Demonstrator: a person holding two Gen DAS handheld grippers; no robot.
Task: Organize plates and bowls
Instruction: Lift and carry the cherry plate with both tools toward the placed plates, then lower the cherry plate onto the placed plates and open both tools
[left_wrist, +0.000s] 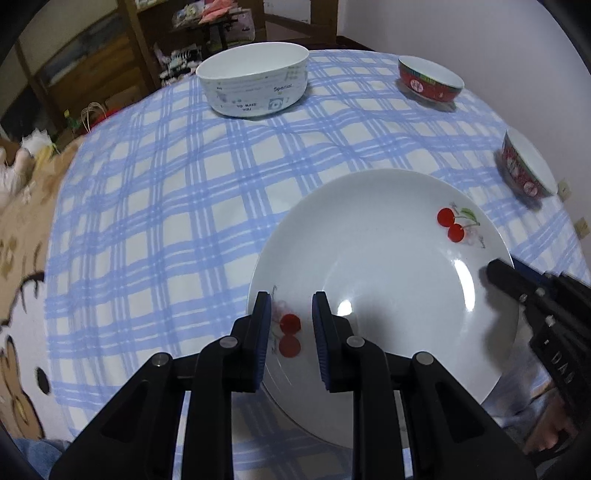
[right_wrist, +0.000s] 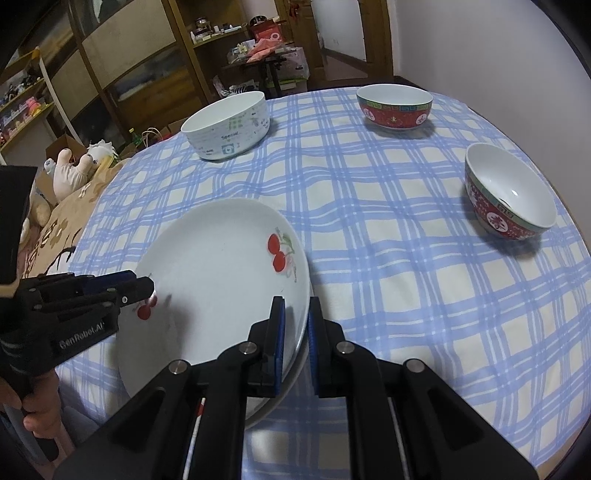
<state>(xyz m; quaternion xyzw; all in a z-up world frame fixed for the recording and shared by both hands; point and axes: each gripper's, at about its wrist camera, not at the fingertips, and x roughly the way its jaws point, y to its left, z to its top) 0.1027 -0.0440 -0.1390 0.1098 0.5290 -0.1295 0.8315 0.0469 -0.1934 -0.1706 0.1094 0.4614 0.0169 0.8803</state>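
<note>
The right gripper (right_wrist: 295, 306) is closed on the near right rim of the cherry plate (right_wrist: 221, 266), one blue pad above the rim and one below it, so that the plate is gripped at its edge. The left gripper (left_wrist: 290, 306) is set at the opposite rim of the same plate (left_wrist: 388, 280); its jaws stand narrowly apart, with one pad outside the rim and the other over the plate's printed cherries, but whether the pads press on the rim cannot be told. In the right wrist view a second rim is seen just beneath the gripped plate, at its near edge. The plate lies over a blue checked tablecloth (left_wrist: 166, 221), directly ahead of both grippers. Beyond the plate, well apart from it and toward the far left, a white printed bowl (left_wrist: 255, 83) stands upright on the cloth. To the far right a red patterned bowl (right_wrist: 394, 105) stands upright, and a second red bowl (right_wrist: 509, 195) stands nearer, to the right of the right gripper. A hand (right_wrist: 40, 410) is seen holding the left gripper's handle at the lower left of the right wrist view. Wooden shelving (right_wrist: 147, 66) stands beyond the table.
</note>
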